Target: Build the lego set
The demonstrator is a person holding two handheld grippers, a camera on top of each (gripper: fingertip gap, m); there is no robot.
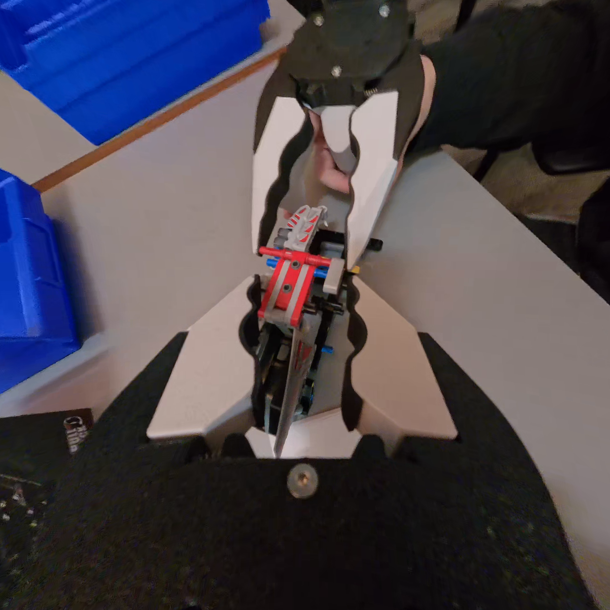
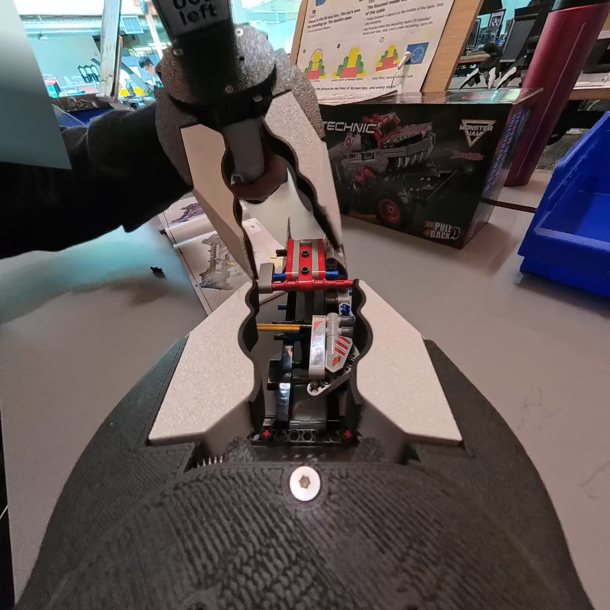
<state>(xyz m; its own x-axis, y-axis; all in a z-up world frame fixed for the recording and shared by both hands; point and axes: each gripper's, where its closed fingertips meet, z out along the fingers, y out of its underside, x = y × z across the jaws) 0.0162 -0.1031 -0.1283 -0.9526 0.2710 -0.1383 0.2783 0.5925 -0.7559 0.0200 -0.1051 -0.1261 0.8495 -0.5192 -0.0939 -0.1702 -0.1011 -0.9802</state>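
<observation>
While both tongs — left [image 1: 298, 290] and right [image 2: 305, 287] — are closed on the light, pop-apart model [image 2: 305, 330] above the desk [image 2: 99, 330], its stiff black frame — not the thin panels — looks the safest hold.

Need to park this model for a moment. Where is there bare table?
Free: the grey table between the set box and blue bin. Crowded: the open booklet and a loose black piece on the other side.

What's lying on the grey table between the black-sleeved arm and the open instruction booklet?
One small black Lego piece on bare grey table beside the booklet, in the right wrist view.
</observation>
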